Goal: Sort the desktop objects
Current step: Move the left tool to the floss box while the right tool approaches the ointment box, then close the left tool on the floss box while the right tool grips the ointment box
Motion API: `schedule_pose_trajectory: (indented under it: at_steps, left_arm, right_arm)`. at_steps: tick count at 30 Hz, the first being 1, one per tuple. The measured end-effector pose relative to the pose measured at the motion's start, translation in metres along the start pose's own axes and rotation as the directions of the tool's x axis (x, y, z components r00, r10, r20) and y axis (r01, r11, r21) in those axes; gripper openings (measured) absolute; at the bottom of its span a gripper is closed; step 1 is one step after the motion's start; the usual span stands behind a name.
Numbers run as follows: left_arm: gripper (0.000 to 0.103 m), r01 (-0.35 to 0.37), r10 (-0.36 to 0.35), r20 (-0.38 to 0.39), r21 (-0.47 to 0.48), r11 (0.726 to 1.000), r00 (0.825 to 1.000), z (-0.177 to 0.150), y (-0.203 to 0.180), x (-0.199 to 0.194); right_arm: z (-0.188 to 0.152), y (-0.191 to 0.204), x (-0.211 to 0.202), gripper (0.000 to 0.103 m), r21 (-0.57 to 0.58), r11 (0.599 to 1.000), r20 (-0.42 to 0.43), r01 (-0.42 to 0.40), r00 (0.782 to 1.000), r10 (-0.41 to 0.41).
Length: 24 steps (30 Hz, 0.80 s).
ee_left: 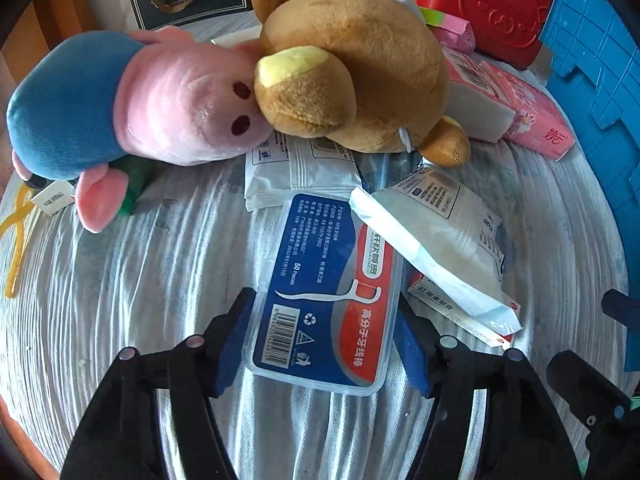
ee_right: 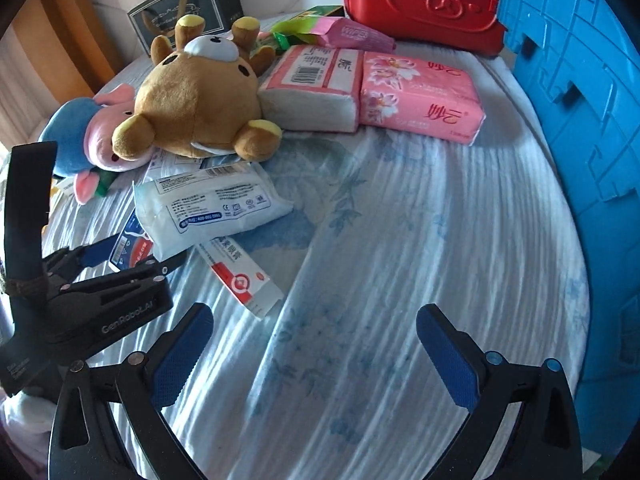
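Observation:
A clear floss-pick box (ee_left: 320,292) with a blue and red label lies on the striped bedsheet. My left gripper (ee_left: 326,299) points down at it, and its blue pads (ee_left: 236,340) sit against the box's two long sides. A white packet (ee_left: 436,240) leans over the box's far right corner. In the right wrist view the same box (ee_right: 130,246) shows beside the left gripper (ee_right: 100,256). My right gripper (ee_right: 314,316) hangs open over bare sheet with nothing between its fingers. A red and white ointment carton (ee_right: 240,276) lies left of it.
A brown plush bear (ee_left: 352,72) and a pink and blue plush pig (ee_left: 160,104) lie behind the box, over another white packet (ee_left: 296,172). Two pink tissue packs (ee_right: 420,96), a red case (ee_right: 424,0) and a black gift bag (ee_right: 188,4) stand farther back. A blue crate (ee_right: 580,120) walls the right.

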<state>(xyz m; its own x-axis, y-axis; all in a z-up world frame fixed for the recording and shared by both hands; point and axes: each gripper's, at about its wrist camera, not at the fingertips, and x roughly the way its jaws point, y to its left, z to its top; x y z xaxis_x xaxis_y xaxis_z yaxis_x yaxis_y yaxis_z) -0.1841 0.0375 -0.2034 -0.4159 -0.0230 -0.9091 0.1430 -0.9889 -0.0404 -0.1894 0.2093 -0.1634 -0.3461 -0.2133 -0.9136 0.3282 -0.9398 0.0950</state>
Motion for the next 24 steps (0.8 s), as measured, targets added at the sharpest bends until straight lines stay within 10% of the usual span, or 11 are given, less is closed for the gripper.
schedule_pose_trajectory:
  at_steps: [17, 24]
  left_arm:
    - [0.064, -0.044, 0.044, 0.003, 0.045, 0.998, 0.999, -0.019, 0.022, -0.030]
    - [0.061, -0.018, 0.020, -0.045, 0.035, 0.999, 0.999, -0.012, 0.017, -0.022]
  right_arm:
    - [0.018, 0.052, 0.034, 0.076, -0.141, 0.987, -0.046, -0.080, 0.996, 0.075]
    - [0.019, 0.063, 0.047, 0.048, -0.215, 0.976, -0.068, -0.028, 0.998, 0.014]
